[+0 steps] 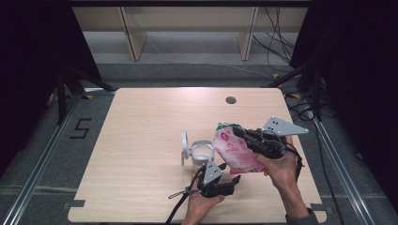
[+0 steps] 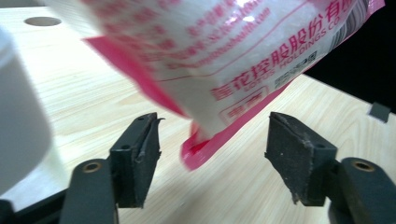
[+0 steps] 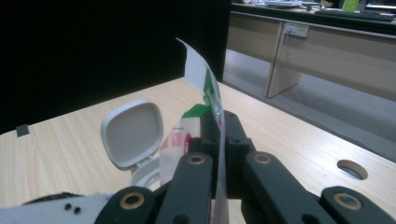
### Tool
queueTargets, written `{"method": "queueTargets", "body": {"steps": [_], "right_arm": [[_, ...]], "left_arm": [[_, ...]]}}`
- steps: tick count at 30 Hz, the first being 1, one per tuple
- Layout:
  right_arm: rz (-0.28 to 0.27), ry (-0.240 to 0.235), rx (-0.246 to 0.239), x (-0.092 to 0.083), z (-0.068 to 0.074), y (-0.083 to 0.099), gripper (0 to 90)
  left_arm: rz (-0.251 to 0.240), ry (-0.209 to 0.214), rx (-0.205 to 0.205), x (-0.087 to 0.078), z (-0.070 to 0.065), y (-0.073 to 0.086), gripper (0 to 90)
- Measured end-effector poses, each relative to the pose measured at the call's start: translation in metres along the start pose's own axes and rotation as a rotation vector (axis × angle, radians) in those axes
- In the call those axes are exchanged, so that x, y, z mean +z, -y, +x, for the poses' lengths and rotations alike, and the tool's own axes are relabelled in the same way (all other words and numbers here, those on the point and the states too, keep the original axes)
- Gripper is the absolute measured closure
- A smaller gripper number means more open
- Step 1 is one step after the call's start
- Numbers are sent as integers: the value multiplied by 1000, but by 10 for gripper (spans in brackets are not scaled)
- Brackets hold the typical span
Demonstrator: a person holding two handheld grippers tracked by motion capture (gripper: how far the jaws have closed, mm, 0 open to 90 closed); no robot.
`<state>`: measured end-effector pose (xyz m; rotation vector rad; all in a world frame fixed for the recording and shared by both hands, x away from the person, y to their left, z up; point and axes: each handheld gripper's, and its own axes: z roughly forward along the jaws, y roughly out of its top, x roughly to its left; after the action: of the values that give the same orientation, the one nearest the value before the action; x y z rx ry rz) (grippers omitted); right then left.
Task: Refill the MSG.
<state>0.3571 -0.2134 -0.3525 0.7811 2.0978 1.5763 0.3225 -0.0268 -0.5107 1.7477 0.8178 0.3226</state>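
Near the front edge of the worktop (image 1: pixel 141 122), a little right of its middle, the right gripper (image 1: pixel 253 140) held a pink and white bag (image 1: pixel 234 151) aloft, its jaws closed flat on the green and white top edge of the bag (image 3: pixel 208 100). The bag hung tilted, its lower end towards a small white tub (image 1: pixel 201 152) with its hinged lid (image 1: pixel 185 140) standing open. The left gripper (image 1: pixel 220 180) waited just below and in front, jaws wide apart and holding nothing, with the bag's bottom corner (image 2: pixel 198 151) dangling between them but touching neither. To my eye the step was either pouring into the tub or taking the bottom corner to steady the bag; I could not tell which. Done well, the left jaws would close only on the sealed pink seam, not the filled part, and the right would keep its pinch firm so the thin film did not slip. The tub looked light enough to be knocked over.
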Motion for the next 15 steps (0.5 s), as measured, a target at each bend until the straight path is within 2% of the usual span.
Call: {"method": "queueTargets", "body": {"steps": [2,3,4,8,9,11,13,15], "right_arm": [[-2,-1,-10,-2,-2,2,900],[-9,22,1,-3,-2,4,900],[-2,10,-8,-3,-4,4,900],[-8,27,8,-7,-7,10,900],[-14,17,-5,-6,-9,11,900],[5,35,22,-8,-9,14,900],[1,32,16,-7,-12,16,900],[1,27,31,-7,-11,18,900]], "left_arm": [[11,-6,0,-2,1,2,330],[16,-1,9,-3,2,3,324],[20,8,12,-4,2,5,320],[49,37,28,-13,1,10,306],[57,29,38,-17,0,11,306],[44,35,42,-21,-1,11,305],[37,35,28,-25,0,11,303],[40,33,48,-29,2,10,298]]}}
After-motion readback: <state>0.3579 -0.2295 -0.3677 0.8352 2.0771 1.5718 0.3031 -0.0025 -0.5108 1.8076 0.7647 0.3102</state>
